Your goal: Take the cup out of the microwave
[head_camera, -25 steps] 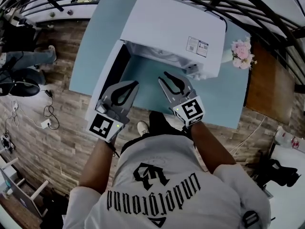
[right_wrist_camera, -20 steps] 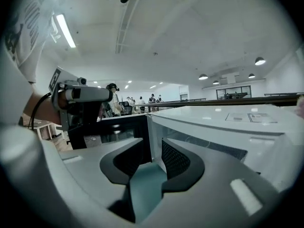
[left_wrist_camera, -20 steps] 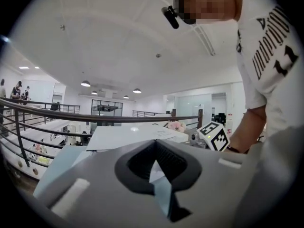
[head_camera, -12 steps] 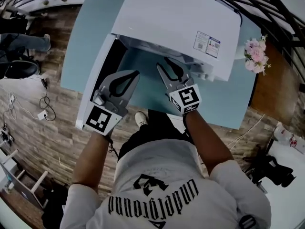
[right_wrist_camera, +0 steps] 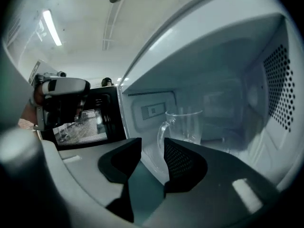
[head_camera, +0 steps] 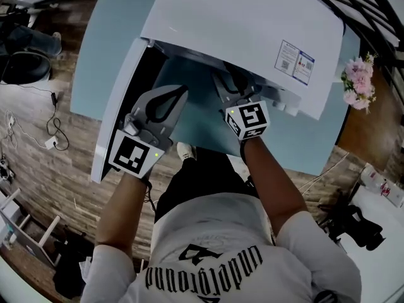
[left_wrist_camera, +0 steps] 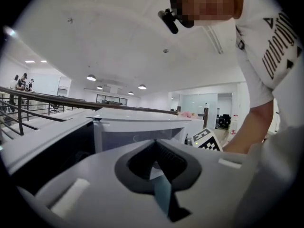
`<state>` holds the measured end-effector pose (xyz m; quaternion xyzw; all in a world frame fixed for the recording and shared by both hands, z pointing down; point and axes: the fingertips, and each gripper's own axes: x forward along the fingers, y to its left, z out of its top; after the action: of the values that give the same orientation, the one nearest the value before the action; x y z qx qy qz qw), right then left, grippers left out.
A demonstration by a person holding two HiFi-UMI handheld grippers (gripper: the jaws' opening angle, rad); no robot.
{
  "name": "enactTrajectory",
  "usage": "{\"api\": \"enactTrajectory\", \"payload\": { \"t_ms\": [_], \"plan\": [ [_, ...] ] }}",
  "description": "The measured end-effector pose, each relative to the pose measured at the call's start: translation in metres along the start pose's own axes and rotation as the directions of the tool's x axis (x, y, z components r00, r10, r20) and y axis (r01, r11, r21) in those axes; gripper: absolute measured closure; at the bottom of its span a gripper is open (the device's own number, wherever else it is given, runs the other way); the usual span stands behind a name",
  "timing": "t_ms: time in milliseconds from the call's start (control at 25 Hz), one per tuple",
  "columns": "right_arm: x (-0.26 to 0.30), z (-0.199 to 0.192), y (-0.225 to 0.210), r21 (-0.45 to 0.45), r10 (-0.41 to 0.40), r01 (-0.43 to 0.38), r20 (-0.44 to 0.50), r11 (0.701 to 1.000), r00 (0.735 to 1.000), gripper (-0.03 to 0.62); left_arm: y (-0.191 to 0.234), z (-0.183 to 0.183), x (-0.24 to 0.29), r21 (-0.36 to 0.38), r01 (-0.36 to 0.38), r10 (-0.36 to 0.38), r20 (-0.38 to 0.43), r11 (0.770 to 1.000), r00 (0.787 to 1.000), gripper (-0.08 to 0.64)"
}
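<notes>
A clear glass cup (right_wrist_camera: 184, 123) with a handle stands upright inside the white microwave (head_camera: 252, 24), whose door (head_camera: 117, 106) is swung open to the left. My right gripper (right_wrist_camera: 152, 144) is at the mouth of the cavity with its jaws opening. Nothing is between the pads, and the cup's handle sits just beyond the gap. In the head view its jaws are hidden under the microwave's top; only its marker cube (head_camera: 247, 120) shows. My left gripper (head_camera: 182, 90) is shut and empty, held in front of the open door.
The microwave stands on a light blue table (head_camera: 120, 36). A bunch of pink flowers (head_camera: 356, 81) sits at the table's right end. The cavity's right wall has a perforated vent (right_wrist_camera: 280, 89). Cables lie on the wooden floor (head_camera: 44, 144) at the left.
Both grippers have moved forward toward the microwave's opening. The right gripper's jaws have slipped under the microwave's top edge, and they stand wider apart.
</notes>
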<state>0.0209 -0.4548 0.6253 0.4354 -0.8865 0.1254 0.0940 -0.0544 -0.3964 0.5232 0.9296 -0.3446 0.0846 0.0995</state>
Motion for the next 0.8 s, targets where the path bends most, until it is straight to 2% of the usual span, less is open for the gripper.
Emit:
{"api": "enactTrajectory", "payload": {
  "t_ms": [480, 800],
  "plan": [
    [0.025, -0.004, -0.005, 0.002, 0.02, -0.02, 0.014, 1.0, 1.0, 0.466, 0.014, -0.018, 0.016, 0.003, -0.019, 0.019, -0.018, 1.0, 1.0, 0.511],
    [0.041, -0.002, -0.005, -0.037, 0.049, -0.048, 0.028, 0.998, 0.998, 0.466, 0.018, -0.028, 0.025, -0.024, -0.023, 0.023, -0.027, 0.999, 0.999, 0.511]
  ]
}}
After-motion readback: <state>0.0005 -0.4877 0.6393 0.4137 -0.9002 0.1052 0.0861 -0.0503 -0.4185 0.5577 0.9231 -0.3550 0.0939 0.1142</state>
